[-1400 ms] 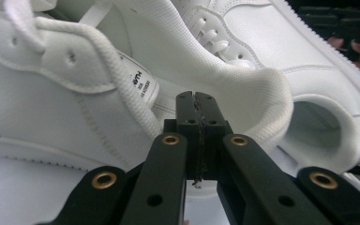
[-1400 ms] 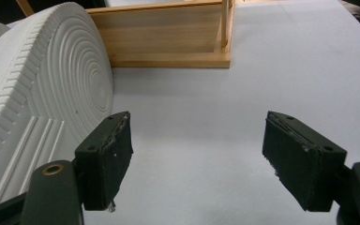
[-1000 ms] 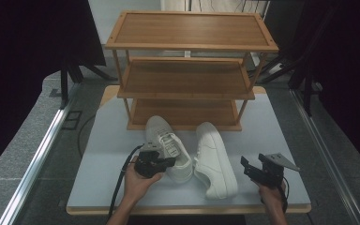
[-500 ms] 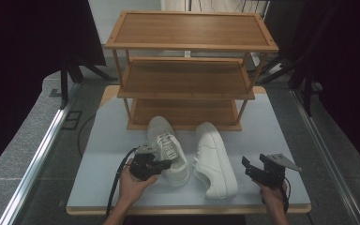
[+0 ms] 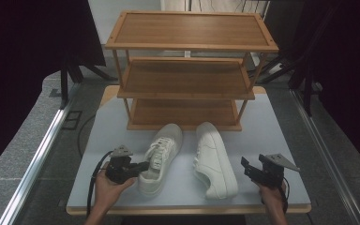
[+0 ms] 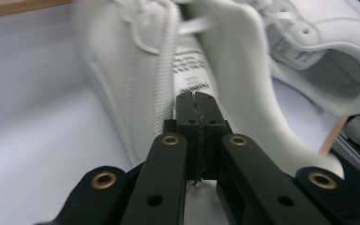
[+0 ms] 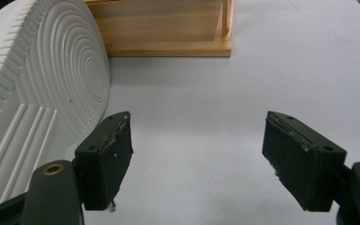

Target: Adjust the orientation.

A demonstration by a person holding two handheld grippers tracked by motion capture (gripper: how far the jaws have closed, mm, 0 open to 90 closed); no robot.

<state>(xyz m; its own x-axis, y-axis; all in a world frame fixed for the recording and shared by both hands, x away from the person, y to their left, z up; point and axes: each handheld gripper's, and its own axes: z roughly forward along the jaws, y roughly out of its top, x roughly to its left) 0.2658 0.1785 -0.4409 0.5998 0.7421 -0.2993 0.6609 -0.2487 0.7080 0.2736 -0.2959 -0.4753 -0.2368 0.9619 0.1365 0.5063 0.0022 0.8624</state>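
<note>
Two white sneakers lie on the pale table (image 5: 272, 126) in front of a wooden rack. The left sneaker (image 5: 161, 154) stands upright with its toe toward the rack. My left gripper (image 5: 142, 166) comes in from its left side. In the left gripper view the left gripper (image 6: 196, 99) has its jaws pressed together on the labelled tongue (image 6: 192, 77) of that sneaker. The right sneaker (image 5: 215, 159) lies on its side, and its ribbed sole (image 7: 42, 84) faces my right gripper (image 7: 197, 140). The right gripper (image 5: 249, 168) stands open just right of that shoe, with nothing between its jaws.
The three-tier wooden rack (image 5: 187, 96) stands at the back of the table, and its bottom board (image 7: 168, 28) is close behind the shoes. Dark stands and cables flank the table. Bare tabletop stretches to the right of the right gripper.
My left hand has drawn back to the left and toward the near edge. The left sneaker has come along with it, and its heel has swung left. The right gripper has kept still.
</note>
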